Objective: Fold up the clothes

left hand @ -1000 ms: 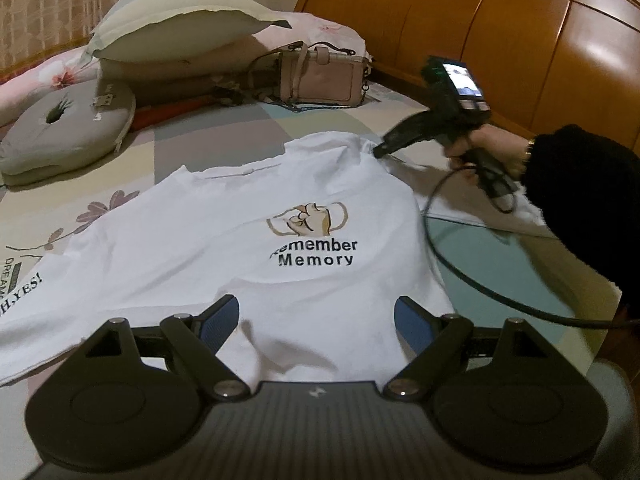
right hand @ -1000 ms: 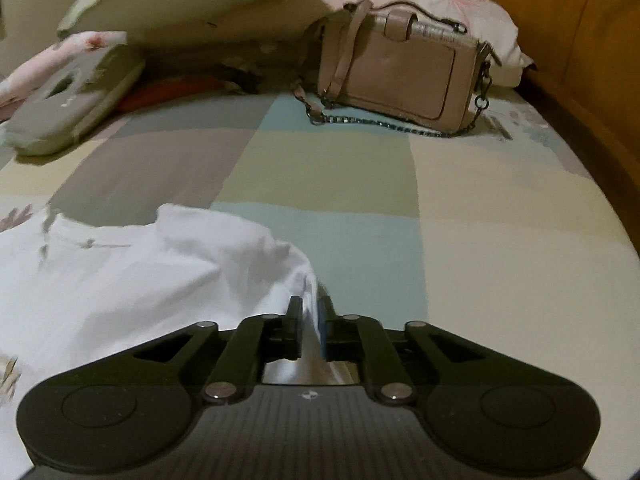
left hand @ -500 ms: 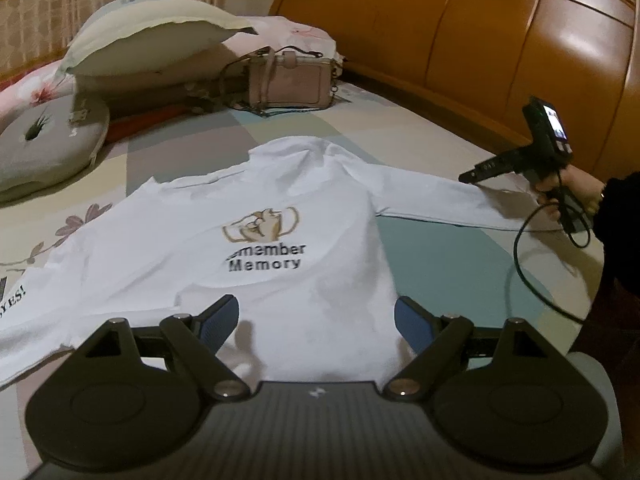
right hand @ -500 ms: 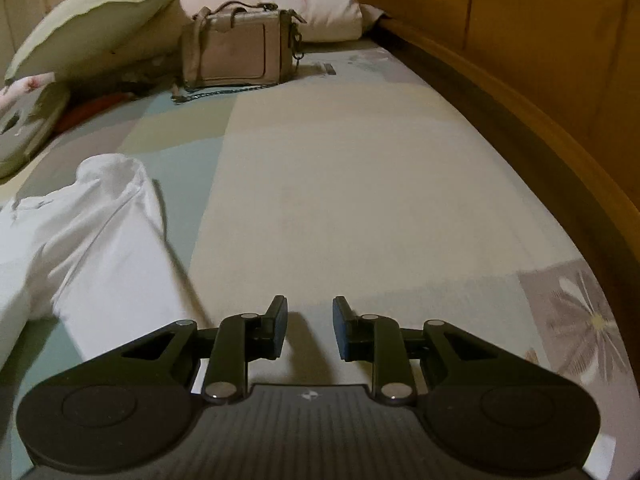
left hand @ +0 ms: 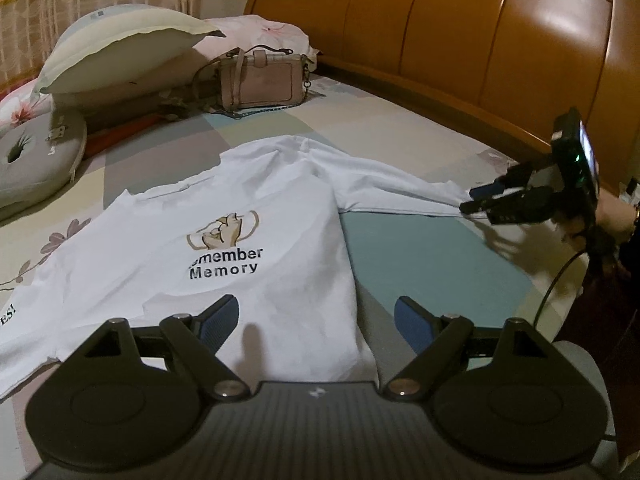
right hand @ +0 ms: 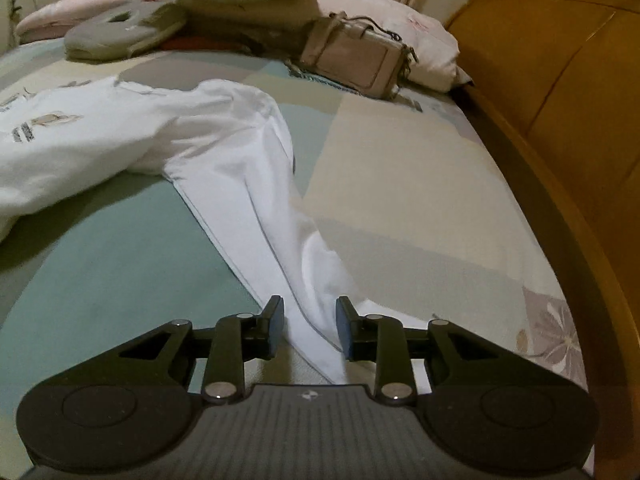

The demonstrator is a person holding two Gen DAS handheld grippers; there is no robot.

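A white long-sleeved shirt [left hand: 240, 264] with a "Remember Memory" print lies face up on the bed. Its right sleeve [right hand: 256, 200] is stretched out towards the headboard side. My left gripper [left hand: 316, 316] hovers open over the shirt's lower body, with nothing between its blue pads [left hand: 218, 322]. My right gripper [right hand: 310, 312] sits at the sleeve's cuff end, held by a hand, and also shows in the left wrist view [left hand: 476, 200]. Its jaws are opening. The cuff cloth lies between them with gaps to both pads.
A pink handbag [left hand: 260, 84] with a chain, pillows [left hand: 120, 52] and a grey ring cushion [left hand: 32, 160] sit at the far end of the bed. The wooden headboard [left hand: 500, 40] runs along the right. A black cable [left hand: 560, 280] hangs from the right gripper.
My right gripper let go of the cloth at the shirt's shoulder, opened, and travelled out along the sleeve to its cuff. The sleeve now lies stretched out. My left gripper drifted slightly and stayed open.
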